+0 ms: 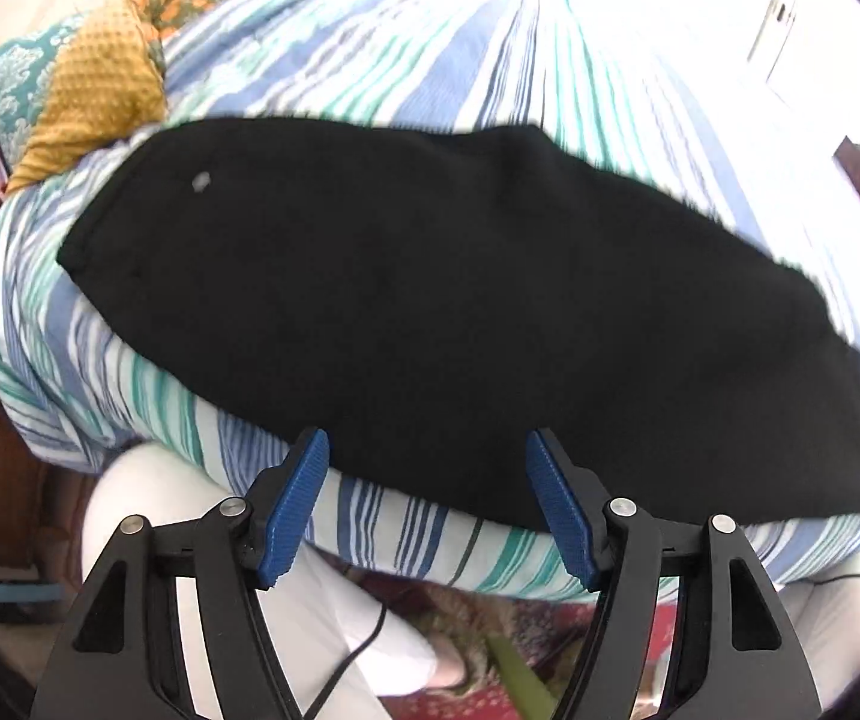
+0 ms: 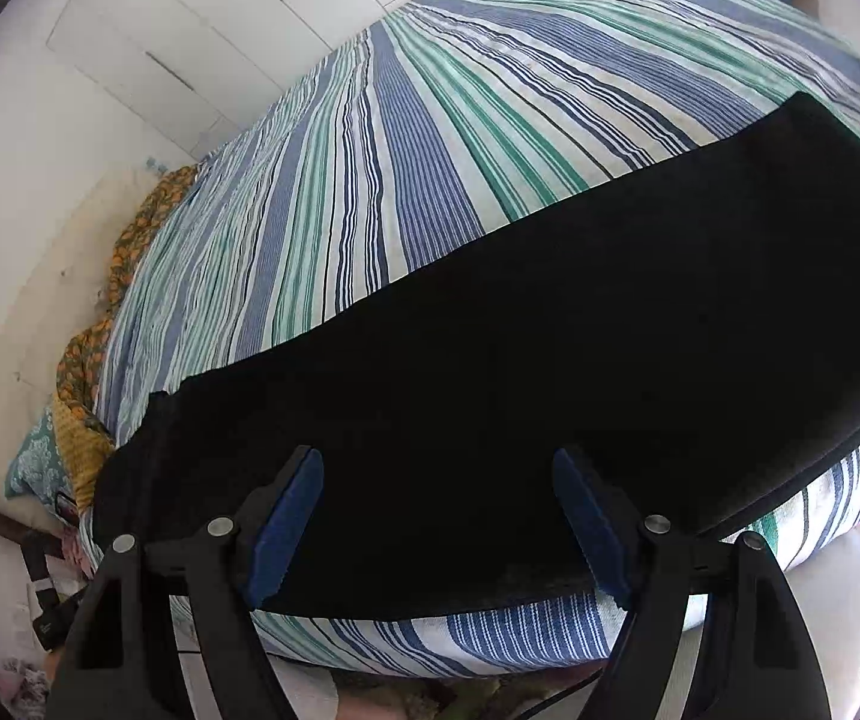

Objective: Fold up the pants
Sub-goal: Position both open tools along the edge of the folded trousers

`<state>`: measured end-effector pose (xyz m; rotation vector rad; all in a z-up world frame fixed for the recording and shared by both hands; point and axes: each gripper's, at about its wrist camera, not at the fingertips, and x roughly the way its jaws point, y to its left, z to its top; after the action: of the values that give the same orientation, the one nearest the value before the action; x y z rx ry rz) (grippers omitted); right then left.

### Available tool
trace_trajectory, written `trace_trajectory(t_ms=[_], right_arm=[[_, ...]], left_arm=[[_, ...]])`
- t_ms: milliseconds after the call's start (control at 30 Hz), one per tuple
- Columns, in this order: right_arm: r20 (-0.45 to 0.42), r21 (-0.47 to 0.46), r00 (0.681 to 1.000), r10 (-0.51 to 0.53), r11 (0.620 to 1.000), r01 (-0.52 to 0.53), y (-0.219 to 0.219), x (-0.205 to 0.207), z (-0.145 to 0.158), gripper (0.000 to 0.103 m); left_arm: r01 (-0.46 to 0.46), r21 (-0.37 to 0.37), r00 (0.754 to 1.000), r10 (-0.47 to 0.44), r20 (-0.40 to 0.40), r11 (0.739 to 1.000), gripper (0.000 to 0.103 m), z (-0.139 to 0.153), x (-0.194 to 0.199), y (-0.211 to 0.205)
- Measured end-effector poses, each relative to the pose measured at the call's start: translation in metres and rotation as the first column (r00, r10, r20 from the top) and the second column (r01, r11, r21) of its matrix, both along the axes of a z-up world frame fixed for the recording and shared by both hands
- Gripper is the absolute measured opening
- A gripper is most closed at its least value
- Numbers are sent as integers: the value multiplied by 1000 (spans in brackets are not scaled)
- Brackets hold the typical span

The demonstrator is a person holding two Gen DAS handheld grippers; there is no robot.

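A bed (image 2: 405, 192) in a blue, green and white striped cover carries black pants (image 1: 430, 312) laid flat along its near edge. Above that edge, the left claw (image 1: 426, 501) and right claw (image 2: 439, 525) both gape wide, gripping nothing.

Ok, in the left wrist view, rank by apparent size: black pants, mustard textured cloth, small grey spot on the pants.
1. black pants, spanning most of the frame
2. mustard textured cloth, farther away, so its true size is unsure
3. grey spot, tiny
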<state>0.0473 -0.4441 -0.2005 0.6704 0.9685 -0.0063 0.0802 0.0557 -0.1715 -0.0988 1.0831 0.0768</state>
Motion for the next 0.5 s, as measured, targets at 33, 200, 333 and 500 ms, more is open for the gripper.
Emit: trace_trajectory(t_ms=[33, 200, 333, 500], right_arm=[[-2, 21, 1000, -11, 1000, 11, -2, 0, -1, 79], [-6, 33, 1000, -22, 999, 22, -3, 3, -2, 83], [3, -26, 1000, -18, 1000, 18, 7, 2, 0, 84], [5, -64, 1000, -5, 998, 6, 12, 4, -1, 90]], left_arm=[[1, -7, 1000, -1, 26, 1000, 76, 7, 2, 1], [11, -24, 995, -9, 96, 1000, 84, 24, 27, -1], [40, -62, 995, -34, 96, 997, 83, 15, 40, -16], [99, -42, 995, -97, 34, 994, 84, -16, 40, -42]])
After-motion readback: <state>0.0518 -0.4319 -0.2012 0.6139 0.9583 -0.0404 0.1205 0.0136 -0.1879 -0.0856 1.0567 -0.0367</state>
